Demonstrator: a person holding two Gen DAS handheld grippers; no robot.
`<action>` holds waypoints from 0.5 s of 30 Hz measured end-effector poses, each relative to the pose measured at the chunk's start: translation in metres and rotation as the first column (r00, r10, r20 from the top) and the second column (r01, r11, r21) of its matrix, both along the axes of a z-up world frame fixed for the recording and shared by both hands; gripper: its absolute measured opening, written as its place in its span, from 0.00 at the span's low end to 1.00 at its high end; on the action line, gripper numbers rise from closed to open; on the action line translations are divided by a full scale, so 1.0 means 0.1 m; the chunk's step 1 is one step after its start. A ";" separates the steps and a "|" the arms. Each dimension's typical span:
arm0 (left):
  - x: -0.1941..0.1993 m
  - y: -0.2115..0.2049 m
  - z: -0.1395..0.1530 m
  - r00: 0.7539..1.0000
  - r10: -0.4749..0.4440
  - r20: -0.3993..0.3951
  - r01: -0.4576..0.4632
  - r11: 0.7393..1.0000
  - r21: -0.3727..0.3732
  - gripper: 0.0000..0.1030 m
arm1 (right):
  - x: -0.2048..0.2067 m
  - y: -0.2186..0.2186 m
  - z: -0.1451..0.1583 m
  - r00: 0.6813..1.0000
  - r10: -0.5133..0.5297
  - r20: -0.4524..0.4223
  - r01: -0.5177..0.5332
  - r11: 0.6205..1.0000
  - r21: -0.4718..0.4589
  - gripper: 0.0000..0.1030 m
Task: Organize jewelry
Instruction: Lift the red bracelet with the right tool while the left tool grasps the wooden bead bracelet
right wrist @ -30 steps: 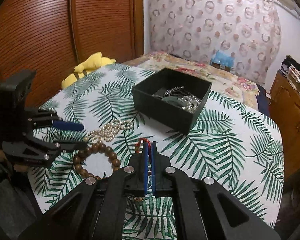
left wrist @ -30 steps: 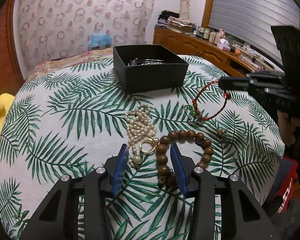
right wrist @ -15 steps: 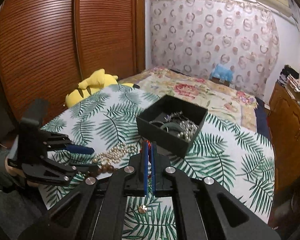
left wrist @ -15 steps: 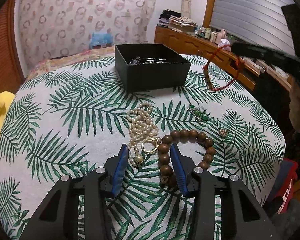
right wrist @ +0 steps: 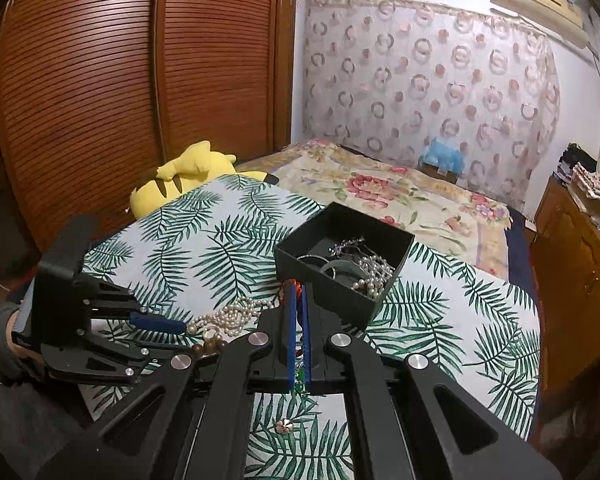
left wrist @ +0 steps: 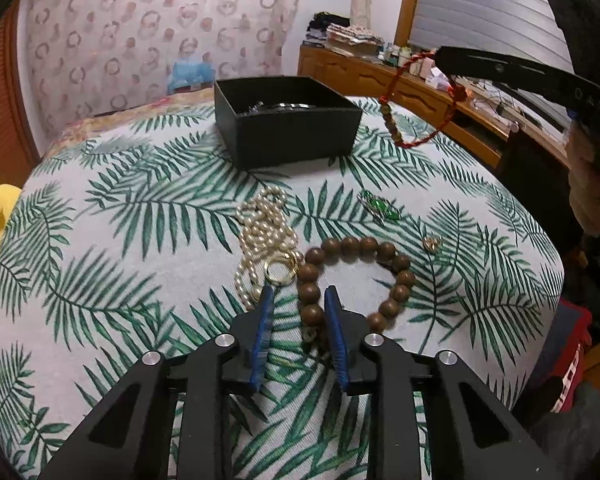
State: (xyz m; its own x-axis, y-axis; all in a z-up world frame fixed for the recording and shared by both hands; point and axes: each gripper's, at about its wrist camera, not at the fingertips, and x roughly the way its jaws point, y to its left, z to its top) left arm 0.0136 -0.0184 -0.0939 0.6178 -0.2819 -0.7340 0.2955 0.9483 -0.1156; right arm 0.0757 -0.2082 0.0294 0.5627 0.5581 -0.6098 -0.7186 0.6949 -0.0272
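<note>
Carrying a red cord bracelet (left wrist: 414,98) toward the black jewelry box (left wrist: 288,120), by the look of it: pinching the cord high in the air in the right tool (right wrist: 298,308), blue pads pressed nearly together on it, loop dangling just right of the box and above the counter (left wrist: 112,240) with its palm-leaf cloth. Probably needing next a short swing left until hanging over the open top, then a parting of the pads to drop it among the chains and pearls already inside. Hovering low with the left tool (left wrist: 298,312), pads apart and empty, straddling one side of the wooden bead bracelet (left wrist: 356,280), likely lining up the following pick. Looking thin and limp, the bracelet: red braided cord with a knot and a short run of brownish beads, hanging lopsided, likely to swing. Lying loose nearby: a pearl necklace (left wrist: 262,236) heaped beside a gold ring (left wrist: 281,268), a green-stone piece (left wrist: 380,207), a small gold item (left wrist: 431,243).
</note>
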 end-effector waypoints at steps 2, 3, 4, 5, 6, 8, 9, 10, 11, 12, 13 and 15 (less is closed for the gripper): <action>-0.01 -0.02 -0.02 1.000 -0.003 -0.001 0.003 1.000 0.003 0.22 | 0.00 0.00 -0.03 1.000 -0.004 -0.004 0.004 1.000 -0.001 0.03; 0.00 -0.02 -0.02 1.000 -0.003 -0.003 0.003 1.000 0.001 0.21 | 0.01 0.00 -0.04 1.000 -0.005 -0.006 0.005 1.000 -0.002 0.03; 0.01 -0.03 -0.02 1.000 -0.003 -0.006 0.003 1.000 0.000 0.20 | 0.01 0.00 -0.05 1.000 -0.006 -0.008 0.006 1.000 -0.003 0.03; 0.02 -0.04 -0.03 1.000 -0.005 -0.007 0.005 1.000 0.002 0.19 | 0.01 0.01 -0.06 1.000 -0.006 -0.009 0.006 1.000 -0.005 0.03; 0.03 -0.06 -0.03 1.000 -0.007 -0.007 0.007 1.000 0.008 0.19 | 0.01 0.01 -0.07 1.000 -0.006 -0.010 0.006 1.000 -0.006 0.03; 0.07 -0.10 -0.05 1.000 -0.013 -0.010 0.013 1.000 0.024 0.19 | 0.01 0.01 -0.09 1.000 -0.005 -0.013 0.005 1.000 -0.009 0.03; 0.09 -0.11 -0.05 1.000 -0.015 -0.013 0.016 0.999 0.028 0.19 | 0.02 0.01 -0.10 1.000 -0.004 -0.014 0.004 1.000 -0.011 0.03; 0.12 -0.13 -0.07 1.000 -0.015 -0.016 0.016 0.999 0.036 0.19 | 0.02 0.01 -0.11 1.000 -0.005 -0.016 0.005 1.000 -0.012 0.03; 0.13 -0.15 -0.07 1.000 -0.017 -0.012 0.017 0.999 0.046 0.19 | 0.03 0.01 -0.12 1.000 -0.006 -0.017 0.006 1.000 -0.013 0.03; 0.15 -0.16 -0.07 1.000 -0.018 -0.011 0.018 0.998 0.053 0.15 | 0.03 0.01 -0.13 1.000 -0.008 -0.018 0.007 1.000 -0.014 0.03; 0.16 -0.17 -0.06 1.000 -0.020 -0.011 0.020 0.998 0.057 0.12 | 0.04 0.01 -0.14 1.000 -0.009 -0.020 0.009 1.000 -0.014 0.03; 0.15 -0.19 -0.03 1.000 -0.025 0.003 0.025 0.998 0.056 0.12 | 0.06 0.00 -0.15 1.000 -0.012 -0.022 0.012 1.000 -0.016 0.03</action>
